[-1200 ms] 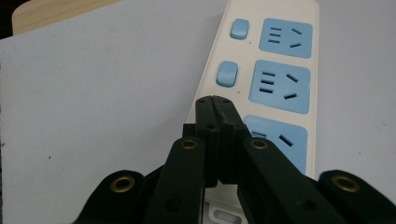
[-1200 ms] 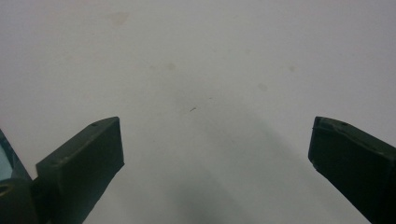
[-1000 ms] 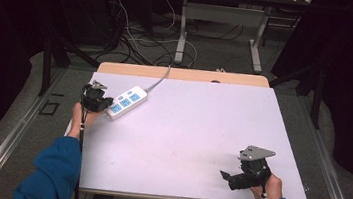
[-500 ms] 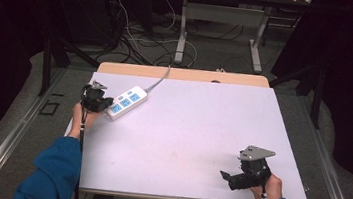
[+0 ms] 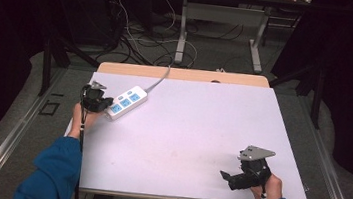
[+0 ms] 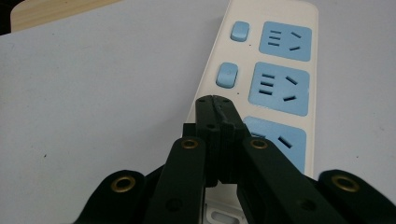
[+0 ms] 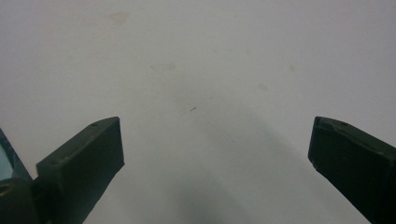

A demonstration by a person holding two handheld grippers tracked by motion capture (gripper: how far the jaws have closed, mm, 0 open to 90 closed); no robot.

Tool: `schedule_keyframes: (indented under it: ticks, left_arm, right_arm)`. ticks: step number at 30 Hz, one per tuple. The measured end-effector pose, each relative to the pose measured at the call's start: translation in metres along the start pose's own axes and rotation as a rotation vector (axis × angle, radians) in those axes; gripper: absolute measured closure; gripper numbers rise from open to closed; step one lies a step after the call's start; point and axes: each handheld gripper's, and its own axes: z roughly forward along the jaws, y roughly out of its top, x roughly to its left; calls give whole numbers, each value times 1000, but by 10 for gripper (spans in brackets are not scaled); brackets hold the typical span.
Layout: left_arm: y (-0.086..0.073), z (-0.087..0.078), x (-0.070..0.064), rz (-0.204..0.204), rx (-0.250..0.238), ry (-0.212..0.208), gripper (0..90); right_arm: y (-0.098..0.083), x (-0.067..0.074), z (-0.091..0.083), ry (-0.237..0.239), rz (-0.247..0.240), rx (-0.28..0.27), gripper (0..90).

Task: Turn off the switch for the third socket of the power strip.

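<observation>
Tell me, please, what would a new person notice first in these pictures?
First, the white power strip with blue sockets, lying near the table's far left corner; its cable runs off the far edge. The left gripper, its jaws shut together, rests its tips over the strip's near end, beside the blue switches. The right gripper sits near the front right of the white table, jaws wide open over bare surface.
</observation>
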Motion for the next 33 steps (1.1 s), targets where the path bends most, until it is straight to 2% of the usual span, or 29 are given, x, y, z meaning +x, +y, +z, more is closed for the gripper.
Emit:
schedule_keyframes:
  ticks: [9, 10, 11, 12, 13, 15, 16, 18, 19, 20, 22, 23, 24, 25, 26, 27, 28, 31, 33]
  left_arm:
    - [0, 0, 0, -1, 1, 0, 900]
    - [-1, 0, 0, -11, -5, -6, 900]
    - [0, 0, 1, -2, 1, -14, 900]
    - [-1, 1, 0, -18, -9, -25, 900]
    - [-1, 1, -1, -17, -10, -22, 900]
    - [1, 0, -2, 16, 13, -17, 900]
    - [0, 1, -4, 8, -4, -6, 900]
    - [0, 1, -4, 6, -6, -7, 900]
    - [0, 0, -2, 17, 6, -14, 900]
    - [0, 1, -2, 13, -3, -11, 900]
    - [0, 0, -3, 26, 3, 11, 900]
    - [0, 0, -2, 27, 0, 7, 900]
    - [0, 0, 0, 24, 3, -2, 900]
    - [0, -1, 0, 8, 6, -8, 900]
    - [-1, 0, 0, 0, -7, -5, 900]
    - [0, -1, 0, 11, 7, -3, 900]
    - [0, 0, -1, 23, 1, -1, 900]
    - [0, 0, -1, 12, 1, -1, 900]
    - [-1, 0, 0, -1, 2, -8, 900]
  right_arm:
    - [0, 0, 0, 2, 0, 0, 30]
    - [0, 0, 0, 2, -3, 1, 30]
    - [0, 0, 0, 2, -1, 0, 30]
    - [0, 0, 0, 0, -1, -1, 30]
    - [0, 0, 0, -1, 0, -1, 30]
    - [0, 0, 0, 1, 0, 3, 30]
    - [0, 0, 0, 1, 0, 3, 30]
    - [0, 0, 0, -1, -1, 1, 30]
    - [0, -1, 0, 1, -14, -3, 30]
    - [0, -1, 0, -1, -15, -9, 30]
    - [0, -1, 0, -1, -14, -9, 30]
    - [0, -1, 0, 2, -14, -3, 29]
    - [0, 0, 0, 2, -4, 1, 30]
    - [0, -1, 0, 3, -17, -4, 30]
    - [0, -1, 0, 1, -8, -1, 30]
    - [0, 0, 0, -2, -3, -6, 30]
    - [0, 0, 0, -2, 0, -5, 30]
    - [0, 0, 0, -2, -11, -2, 30]
    - [0, 0, 0, 0, -1, 0, 30]
